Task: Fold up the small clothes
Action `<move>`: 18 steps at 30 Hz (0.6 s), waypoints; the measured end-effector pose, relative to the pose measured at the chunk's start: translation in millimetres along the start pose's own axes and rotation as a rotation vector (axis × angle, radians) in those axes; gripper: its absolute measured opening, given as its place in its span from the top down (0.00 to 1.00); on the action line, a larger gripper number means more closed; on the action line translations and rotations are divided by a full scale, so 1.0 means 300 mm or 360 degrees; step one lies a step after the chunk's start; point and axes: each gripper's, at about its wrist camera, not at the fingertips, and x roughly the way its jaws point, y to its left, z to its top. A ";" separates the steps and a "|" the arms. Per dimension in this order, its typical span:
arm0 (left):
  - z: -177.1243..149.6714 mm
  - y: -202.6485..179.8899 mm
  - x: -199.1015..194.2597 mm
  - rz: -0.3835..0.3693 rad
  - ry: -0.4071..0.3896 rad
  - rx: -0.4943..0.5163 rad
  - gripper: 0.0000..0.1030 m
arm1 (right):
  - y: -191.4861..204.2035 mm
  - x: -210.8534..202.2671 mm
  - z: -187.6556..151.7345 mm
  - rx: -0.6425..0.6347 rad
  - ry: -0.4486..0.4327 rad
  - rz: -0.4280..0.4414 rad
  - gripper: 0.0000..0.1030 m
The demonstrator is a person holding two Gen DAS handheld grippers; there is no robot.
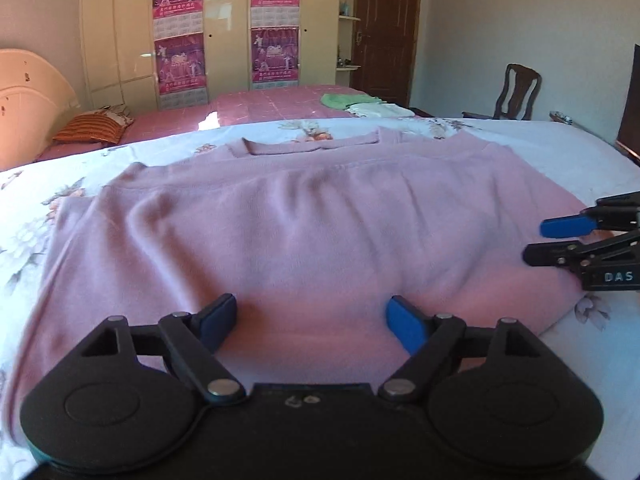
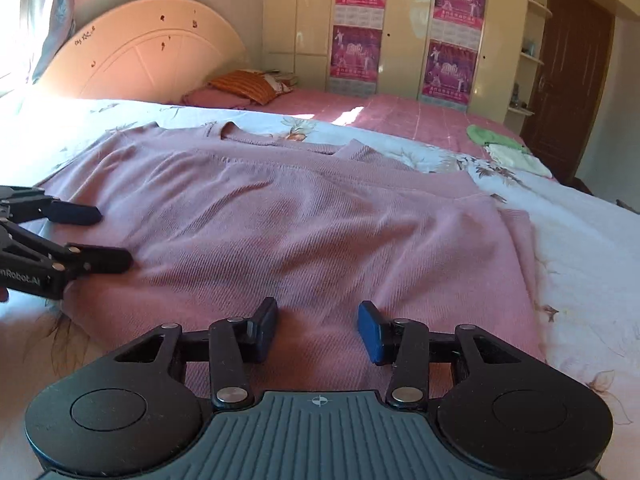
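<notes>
Floral bedding (image 1: 540, 140) covers the bed, and a pink sweater (image 1: 304, 216) lies spread flat on it, neckline toward the far wardrobe (image 1: 224, 28) with its purple posters. Taking the sweater as the landmark: the left gripper (image 1: 312, 322) hovers over its near hem, jaws released and spread wide, with only flat cloth between them and no fold pinched. The right gripper (image 2: 318, 330) sits over the same near hem, farther toward the sweater's right edge, its jaws parted less widely and likewise clamping nothing; the knit lies smooth under the gap. Each gripper shows at the edge of the other's view, over the sweater's lower side. Beyond the sweater, green and white clothes (image 1: 360, 105) rest on the pink bedspread (image 1: 272, 104).
</notes>
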 end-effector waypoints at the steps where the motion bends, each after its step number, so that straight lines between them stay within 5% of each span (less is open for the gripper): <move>1: -0.017 0.029 -0.016 0.0002 0.0000 -0.0021 0.20 | 0.000 -0.016 -0.023 -0.0031 -0.0004 -0.0026 0.58; 4: -0.057 0.102 -0.069 0.0102 0.0022 -0.0043 0.19 | -0.031 -0.081 -0.094 -0.0054 -0.0010 -0.0068 0.58; 7: -0.095 0.178 -0.122 0.0074 0.0015 -0.0109 0.22 | -0.091 -0.131 -0.140 0.0091 0.0017 -0.0068 0.55; 13: -0.092 0.220 -0.188 0.0185 0.0023 -0.0238 0.20 | -0.108 -0.208 -0.085 0.0279 -0.0057 -0.0137 0.54; 15: -0.120 0.253 -0.167 0.0193 0.0074 -0.0299 0.20 | -0.125 -0.149 -0.114 0.0305 0.0154 -0.0189 0.54; 18: -0.075 0.214 -0.212 0.0259 0.0035 -0.0339 0.31 | -0.128 -0.176 -0.112 0.0321 0.0135 -0.0201 0.53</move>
